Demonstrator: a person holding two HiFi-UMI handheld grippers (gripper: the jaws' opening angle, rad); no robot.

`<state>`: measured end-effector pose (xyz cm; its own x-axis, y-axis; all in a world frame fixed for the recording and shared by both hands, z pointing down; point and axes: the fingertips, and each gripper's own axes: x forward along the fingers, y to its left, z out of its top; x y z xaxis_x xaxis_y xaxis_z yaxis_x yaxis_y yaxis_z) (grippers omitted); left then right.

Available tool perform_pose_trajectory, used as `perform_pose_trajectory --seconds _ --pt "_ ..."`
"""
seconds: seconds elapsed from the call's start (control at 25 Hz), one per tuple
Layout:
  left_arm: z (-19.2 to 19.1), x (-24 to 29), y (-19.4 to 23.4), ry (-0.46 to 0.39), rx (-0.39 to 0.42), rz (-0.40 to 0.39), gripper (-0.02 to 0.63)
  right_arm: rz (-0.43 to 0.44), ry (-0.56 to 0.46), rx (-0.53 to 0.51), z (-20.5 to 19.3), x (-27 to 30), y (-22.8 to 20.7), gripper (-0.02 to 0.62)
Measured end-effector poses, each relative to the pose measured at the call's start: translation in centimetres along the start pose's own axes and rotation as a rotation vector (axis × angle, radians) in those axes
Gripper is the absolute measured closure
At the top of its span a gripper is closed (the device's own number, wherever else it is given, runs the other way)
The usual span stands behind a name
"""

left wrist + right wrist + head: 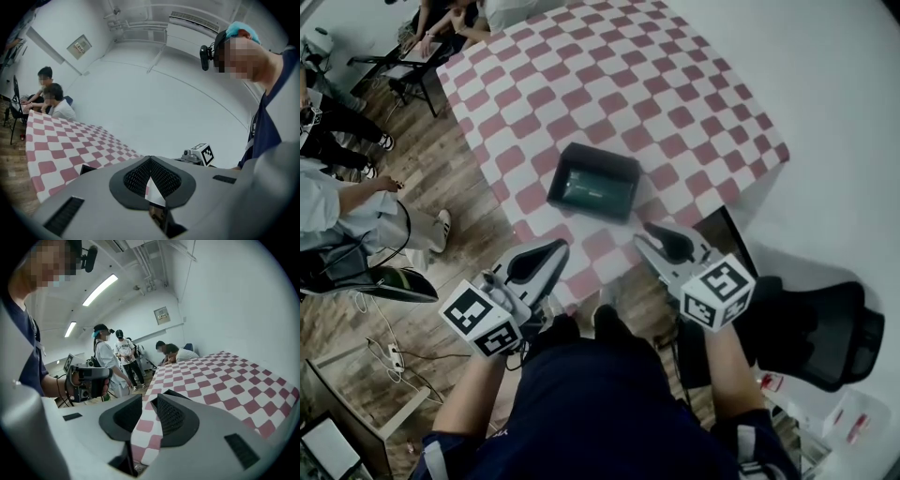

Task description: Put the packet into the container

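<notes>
A dark rectangular container [605, 157] stands on the checkered table near its front edge, and a teal packet [591, 190] lies flat inside it. My left gripper [557, 249] hovers just in front of the container's left corner; in the left gripper view its jaws [150, 161] meet at the tips and hold nothing. Off the container's right corner is my right gripper [647, 234]. In the right gripper view its jaws [150, 401] stand a narrow gap apart, with only tablecloth showing between them. A dark corner of the container [174, 393] peeks over the right jaw.
The red-and-white cloth [609, 75] covers the table. People stand and sit to the left [356, 211] and at the far end [455, 19]. A black chair [825, 328] is at the right, and cables lie on the wooden floor [389, 352].
</notes>
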<state>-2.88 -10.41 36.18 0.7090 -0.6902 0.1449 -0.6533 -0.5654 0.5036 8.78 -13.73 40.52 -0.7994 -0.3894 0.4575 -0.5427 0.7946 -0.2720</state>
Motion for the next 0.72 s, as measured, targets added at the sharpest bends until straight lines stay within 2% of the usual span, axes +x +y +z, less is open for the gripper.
perform_pose_trajectory --seconds 0.32,0.72 --pt "0.3 -1.0 -0.5 0.010 0.016 -0.031 0.581 -0.041 -0.057 0.050 0.4 -1.1 2.3 0.562" --pt "0.2 -1.9 -0.8 0.015 0.023 -0.049 0.581 -0.043 -0.085 0.113 -0.1 -1.7 3.8 0.578"
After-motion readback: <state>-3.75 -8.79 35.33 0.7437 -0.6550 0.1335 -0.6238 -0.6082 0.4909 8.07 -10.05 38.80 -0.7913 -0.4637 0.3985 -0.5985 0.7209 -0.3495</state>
